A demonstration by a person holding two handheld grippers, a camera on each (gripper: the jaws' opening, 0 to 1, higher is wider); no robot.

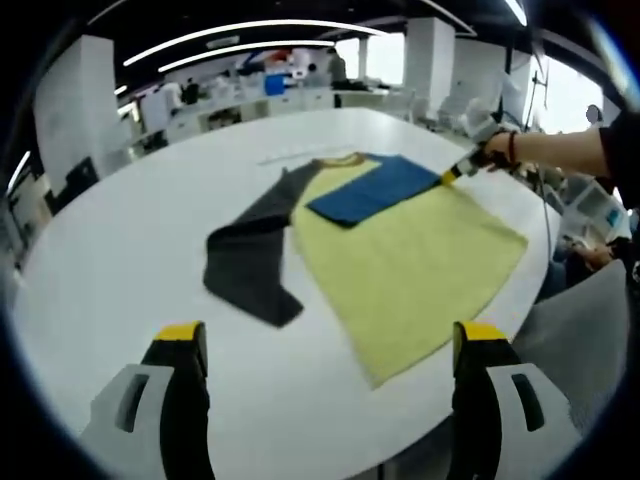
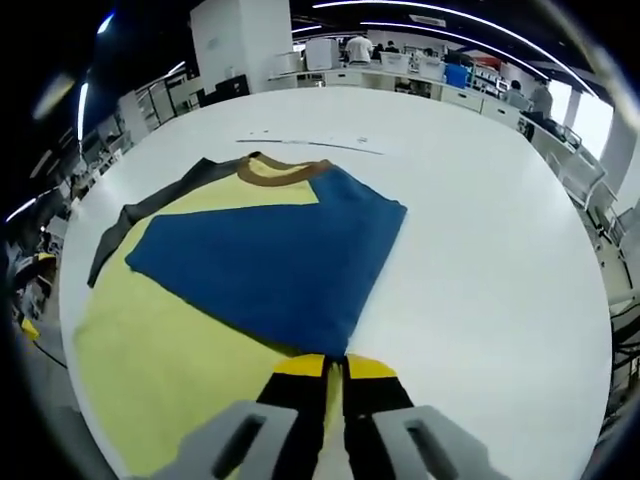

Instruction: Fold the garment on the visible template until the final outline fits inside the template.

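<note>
White and round, the table (image 1: 120,250) carries your work in an open-plan office, with long ceiling light strips and desks along the far wall where a few people stand.

In the left gripper view, the garment (image 1: 410,260) lies flat right of the table's centre. Its long axis runs from the brown collar (image 1: 340,159) at the far end to the hem at the near right, so the neck points away from you. The body is yellow. One blue sleeve (image 1: 372,187) is folded across the chest, and the dark grey sleeve (image 1: 250,255) stretches out to the left, bending back toward you.

Your left gripper (image 1: 330,345) hangs above the near edge with its jaws spread wide, holding nothing. Your right gripper (image 1: 455,172) reaches in from the right, a hand behind it, its yellow tips at the edge of the blue sleeve.

In the right gripper view, the right gripper (image 2: 335,368) has its jaws pressed together at the near corner of the blue sleeve (image 2: 270,265); you cannot tell whether cloth is pinched between them. A thin line (image 2: 310,145) is marked on the table beyond the collar (image 2: 282,174).
</note>
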